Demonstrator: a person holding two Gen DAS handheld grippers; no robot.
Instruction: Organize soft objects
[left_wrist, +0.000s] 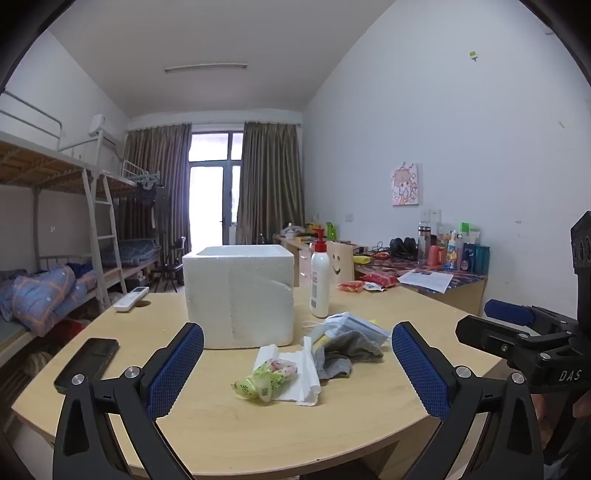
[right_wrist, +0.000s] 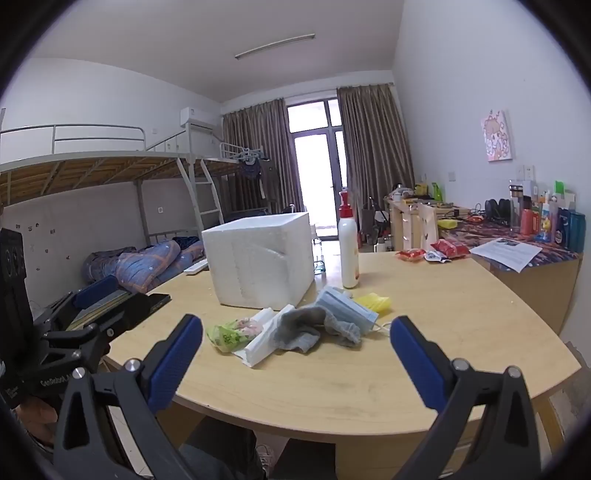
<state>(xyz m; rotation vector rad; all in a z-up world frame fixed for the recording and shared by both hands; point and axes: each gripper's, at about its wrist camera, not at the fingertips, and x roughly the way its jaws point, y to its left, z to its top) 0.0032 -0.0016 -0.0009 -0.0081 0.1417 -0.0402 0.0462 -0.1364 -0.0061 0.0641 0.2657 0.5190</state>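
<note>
I am holding the left gripper (left_wrist: 297, 363) and the right gripper (right_wrist: 296, 360) with jaws spread wide, gripping nothing. On the worktop (left_wrist: 258, 435), the grey sock (left_wrist: 345, 352), mask (left_wrist: 351, 325) and green packet (left_wrist: 258, 382) are lying just beside the foam box (left_wrist: 238, 295).

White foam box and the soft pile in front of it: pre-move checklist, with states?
1. Left gripper open, nothing between its fingers: ok.
2. Right gripper open, nothing held: ok.
3. White foam box upright, top open: ok; inside cannot tell.
4. Grey sock on top of the pile, unobstructed: ok.
5. Pale blue face masks partly under the sock: not ok for a clean single pick.
6. White pump bottle standing right beside the box: tipping risk, not ok.
</note>
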